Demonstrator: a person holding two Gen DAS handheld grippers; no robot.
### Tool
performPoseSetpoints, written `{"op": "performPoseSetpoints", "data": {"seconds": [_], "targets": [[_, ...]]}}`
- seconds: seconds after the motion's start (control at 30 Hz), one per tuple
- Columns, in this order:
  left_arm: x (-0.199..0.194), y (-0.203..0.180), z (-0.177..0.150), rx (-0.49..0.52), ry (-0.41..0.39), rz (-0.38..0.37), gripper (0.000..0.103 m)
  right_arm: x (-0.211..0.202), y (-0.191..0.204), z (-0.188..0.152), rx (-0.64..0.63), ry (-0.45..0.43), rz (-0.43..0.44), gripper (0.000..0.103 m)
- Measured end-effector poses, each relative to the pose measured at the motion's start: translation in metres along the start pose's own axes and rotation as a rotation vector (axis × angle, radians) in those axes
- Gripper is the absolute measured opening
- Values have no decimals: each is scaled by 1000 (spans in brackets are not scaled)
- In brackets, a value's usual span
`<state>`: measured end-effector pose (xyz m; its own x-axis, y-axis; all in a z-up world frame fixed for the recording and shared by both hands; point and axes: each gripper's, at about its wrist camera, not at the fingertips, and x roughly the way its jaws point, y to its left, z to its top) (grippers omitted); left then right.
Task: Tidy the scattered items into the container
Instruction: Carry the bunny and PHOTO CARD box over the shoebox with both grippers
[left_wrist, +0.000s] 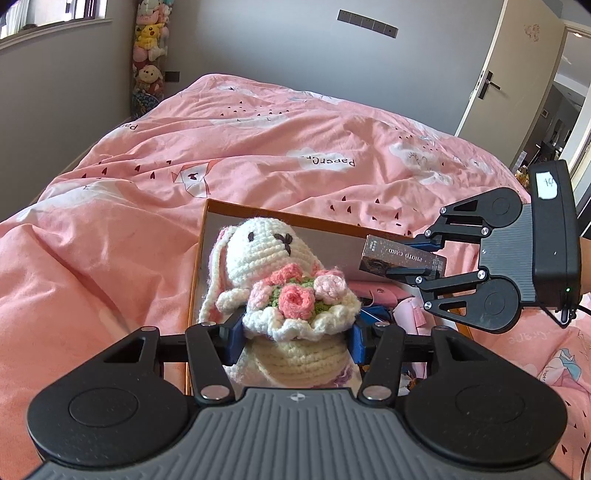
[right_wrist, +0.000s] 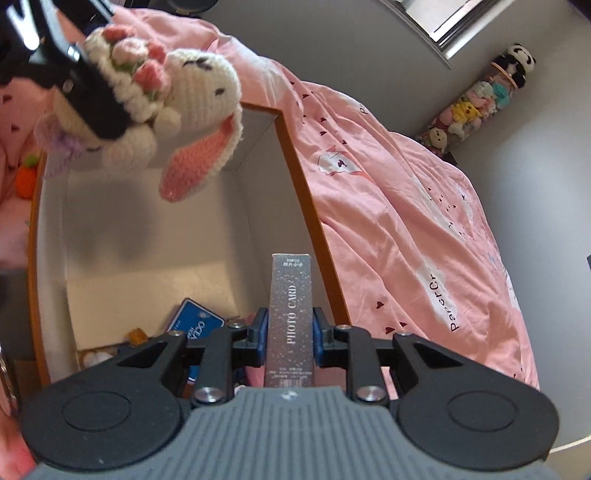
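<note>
My left gripper (left_wrist: 295, 338) is shut on a white crocheted bunny (left_wrist: 273, 258) with a pink flower bouquet, held above the near end of an orange-rimmed box (left_wrist: 236, 206) on the bed. The bunny also shows in the right wrist view (right_wrist: 192, 92), over the box (right_wrist: 295, 155). My right gripper (right_wrist: 290, 334) is shut on a glittery grey PHOTO CARD box (right_wrist: 290, 317), held over the box's right side. In the left wrist view the right gripper (left_wrist: 406, 258) comes in from the right with that card box (left_wrist: 399, 256).
The box lies on a pink duvet (left_wrist: 258, 147). Inside it are a blue card pack (right_wrist: 194, 319), a pink pouch (left_wrist: 376, 295) and small items. An orange carrot toy (right_wrist: 26, 181) lies outside the box. A tube of plush toys (left_wrist: 149, 51) stands by the wall.
</note>
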<state>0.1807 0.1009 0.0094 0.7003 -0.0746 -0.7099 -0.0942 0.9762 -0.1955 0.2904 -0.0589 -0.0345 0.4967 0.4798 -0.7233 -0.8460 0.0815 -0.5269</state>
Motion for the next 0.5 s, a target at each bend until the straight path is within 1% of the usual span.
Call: {"op": "performPoseSetpoints", "data": {"seconds": [0.17,0.27,0.5], "targets": [[16,0,1,6,30,-5,61,17,6,-14,-81,1,-3,25],[20,1,1,15,39,9,61,27,11,-18,-151,19,-27,25],[28,0,-1,26,73,28,61,41,13,-32,-154,65,-37,25]]}}
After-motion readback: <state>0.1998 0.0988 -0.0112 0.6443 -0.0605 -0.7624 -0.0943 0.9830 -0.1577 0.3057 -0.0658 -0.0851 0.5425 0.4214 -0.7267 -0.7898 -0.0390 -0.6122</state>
